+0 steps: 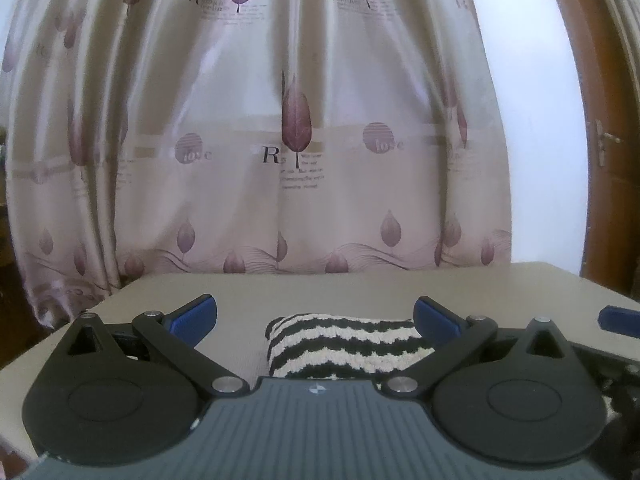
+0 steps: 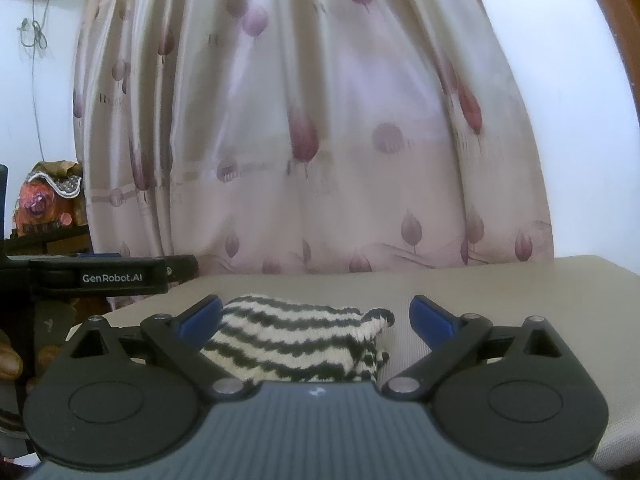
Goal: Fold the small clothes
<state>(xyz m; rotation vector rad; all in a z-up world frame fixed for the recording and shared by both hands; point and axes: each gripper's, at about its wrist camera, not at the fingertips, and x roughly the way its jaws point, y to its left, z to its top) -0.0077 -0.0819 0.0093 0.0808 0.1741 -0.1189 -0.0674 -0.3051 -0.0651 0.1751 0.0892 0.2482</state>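
Note:
A small black-and-white striped knit garment (image 1: 344,346) lies bunched on the beige table (image 1: 320,292). My left gripper (image 1: 315,318) is open, its blue fingertips (image 1: 196,316) spread either side of the garment's near part, not closed on it. In the right wrist view the same garment (image 2: 292,340) lies between the fingers, nearer the left one. My right gripper (image 2: 316,318) is open, and its left fingertip (image 2: 202,318) is close to or touching the cloth. The garment's near edge is hidden behind both gripper bodies.
A pink curtain (image 1: 296,140) with leaf prints hangs behind the table's far edge. A brown door (image 1: 608,120) stands at the right. The left gripper's body (image 2: 100,276) shows at the left of the right wrist view. The right gripper's blue fingertip (image 1: 618,316) shows at the right.

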